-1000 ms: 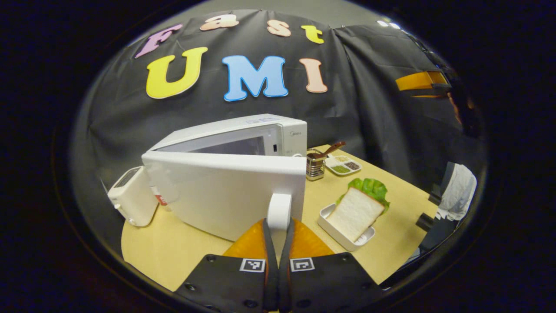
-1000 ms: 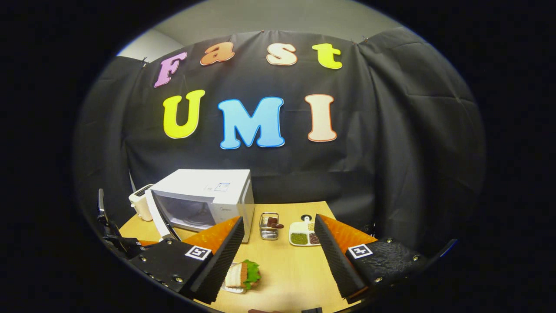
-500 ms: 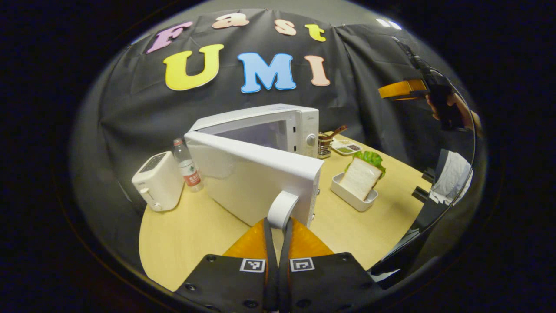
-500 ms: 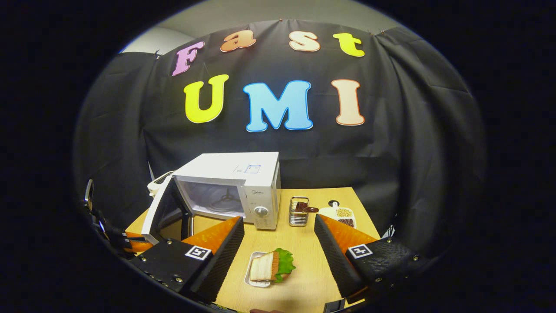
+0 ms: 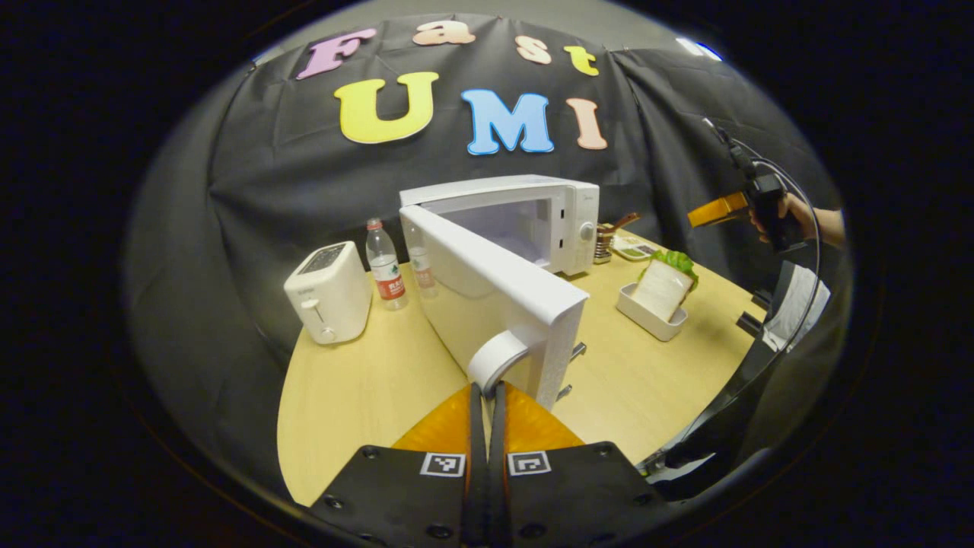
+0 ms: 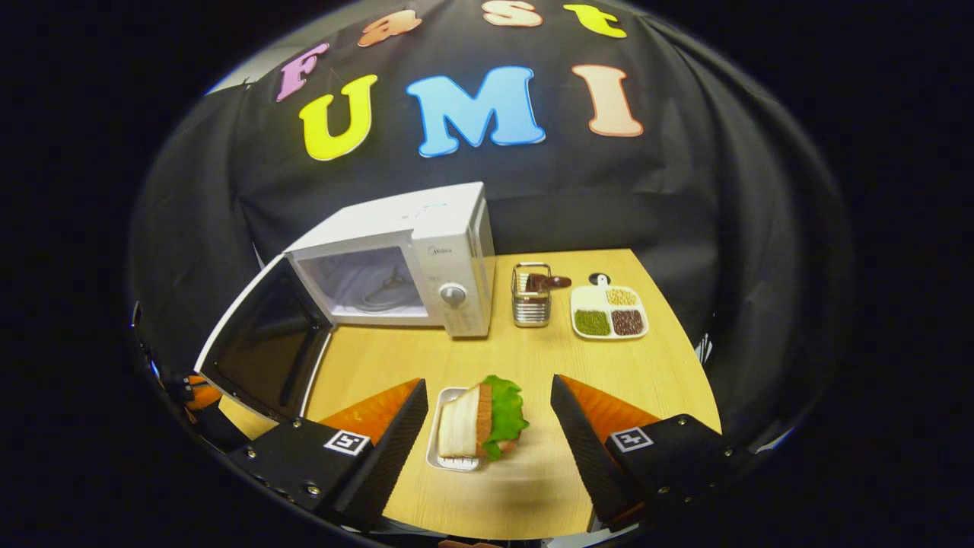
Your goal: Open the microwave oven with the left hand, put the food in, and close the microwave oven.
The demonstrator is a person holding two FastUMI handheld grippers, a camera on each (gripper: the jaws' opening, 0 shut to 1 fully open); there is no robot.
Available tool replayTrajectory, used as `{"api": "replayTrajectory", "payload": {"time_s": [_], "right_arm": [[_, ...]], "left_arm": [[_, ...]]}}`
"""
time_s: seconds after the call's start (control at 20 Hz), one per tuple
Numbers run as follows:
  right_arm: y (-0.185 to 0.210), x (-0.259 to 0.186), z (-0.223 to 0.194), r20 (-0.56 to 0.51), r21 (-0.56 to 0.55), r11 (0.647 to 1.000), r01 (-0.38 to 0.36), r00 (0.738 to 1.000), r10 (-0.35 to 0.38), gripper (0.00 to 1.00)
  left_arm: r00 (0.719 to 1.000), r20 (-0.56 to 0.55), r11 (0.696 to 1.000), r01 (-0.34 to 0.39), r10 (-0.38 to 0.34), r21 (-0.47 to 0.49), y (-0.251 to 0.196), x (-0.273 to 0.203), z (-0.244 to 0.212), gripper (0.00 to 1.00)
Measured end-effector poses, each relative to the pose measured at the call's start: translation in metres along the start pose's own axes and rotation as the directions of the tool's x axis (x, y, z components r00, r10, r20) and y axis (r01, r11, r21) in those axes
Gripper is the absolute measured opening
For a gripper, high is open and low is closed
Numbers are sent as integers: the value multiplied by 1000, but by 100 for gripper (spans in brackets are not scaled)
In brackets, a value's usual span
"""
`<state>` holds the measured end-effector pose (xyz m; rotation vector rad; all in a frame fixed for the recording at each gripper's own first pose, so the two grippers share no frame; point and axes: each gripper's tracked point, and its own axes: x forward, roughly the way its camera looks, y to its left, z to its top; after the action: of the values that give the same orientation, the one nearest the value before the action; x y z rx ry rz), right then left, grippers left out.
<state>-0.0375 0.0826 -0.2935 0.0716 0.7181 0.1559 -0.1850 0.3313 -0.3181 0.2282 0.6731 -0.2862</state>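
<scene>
Now my left gripper (image 5: 485, 403), bottom centre, is clamped on the door handle (image 5: 496, 358); keep pulling along the hinge arc, no twisting. Right gripper (image 6: 487, 415) gapes wide, straddling the sandwich tray (image 6: 470, 425) low centre. Microwave (image 6: 411, 259) mid frame. Vs 1 s ago: door (image 5: 494, 293) swung much wider, cavity exposed.

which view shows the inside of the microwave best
The right gripper view: it looks straight into the open microwave, so the cavity and the turntable hub show. In the left gripper view the swung-out door, held by the left gripper, covers much of the cavity, leaving a slanted slice.
</scene>
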Motion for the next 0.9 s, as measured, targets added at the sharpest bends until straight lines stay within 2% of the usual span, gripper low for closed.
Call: {"api": "replayTrajectory", "payload": {"time_s": [0.15,0.35,0.65,0.75,0.8,0.9], "right_arm": [[-13,13,-31,-96,59,998,-11,995,17,100],[-4,34,-67,-189,210,975,-72,975,113,99],[1,58,-91,-253,343,935,-88,950,182,96],[3,63,-96,-266,352,932,-90,945,192,96],[3,66,-95,-272,354,931,-88,943,192,96],[7,70,-99,-282,360,929,-87,939,197,96]], "left_arm": [[1000,-2,1000,4,-4,-17,18,-7,-6,6],[1000,0,999,1,-1,-53,40,-14,-9,6],[999,21,996,-26,28,-88,57,-29,-8,6],[992,85,987,-84,97,-139,74,-51,14,6],[978,144,977,-126,151,-173,84,-67,36,7],[922,287,953,-196,260,-232,94,-99,93,8]]}}
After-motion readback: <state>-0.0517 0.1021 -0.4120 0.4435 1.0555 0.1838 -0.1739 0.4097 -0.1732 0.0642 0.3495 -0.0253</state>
